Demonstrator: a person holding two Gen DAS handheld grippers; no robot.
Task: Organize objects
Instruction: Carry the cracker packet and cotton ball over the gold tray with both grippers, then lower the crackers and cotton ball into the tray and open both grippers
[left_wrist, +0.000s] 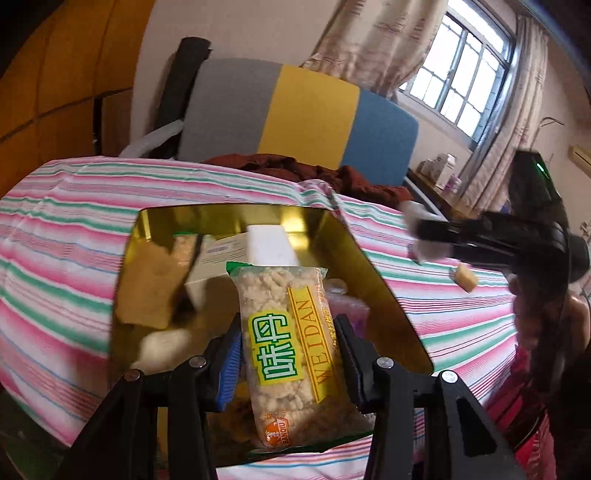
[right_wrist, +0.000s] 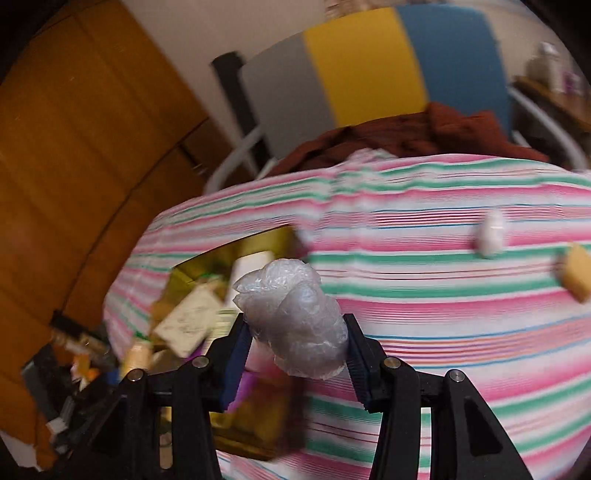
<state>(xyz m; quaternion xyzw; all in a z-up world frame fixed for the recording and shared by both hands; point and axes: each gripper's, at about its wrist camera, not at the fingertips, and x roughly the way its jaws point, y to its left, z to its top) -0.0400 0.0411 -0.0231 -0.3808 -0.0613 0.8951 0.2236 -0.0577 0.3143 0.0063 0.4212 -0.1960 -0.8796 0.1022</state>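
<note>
Rice-cracker packet (left_wrist: 284, 354) clamped upright between left gripper (left_wrist: 286, 360) pads, over gold tin (left_wrist: 388, 295) on striped cloth (left_wrist: 59, 236). Tin holds white box (left_wrist: 271, 245) and other packets. Right gripper (right_wrist: 295, 345) pinches crumpled plastic bag (right_wrist: 291, 321) above cloth beside tin; view blurred. Yellow block (right_wrist: 576, 275) and white lump (right_wrist: 489, 234) lie on cloth.
</note>
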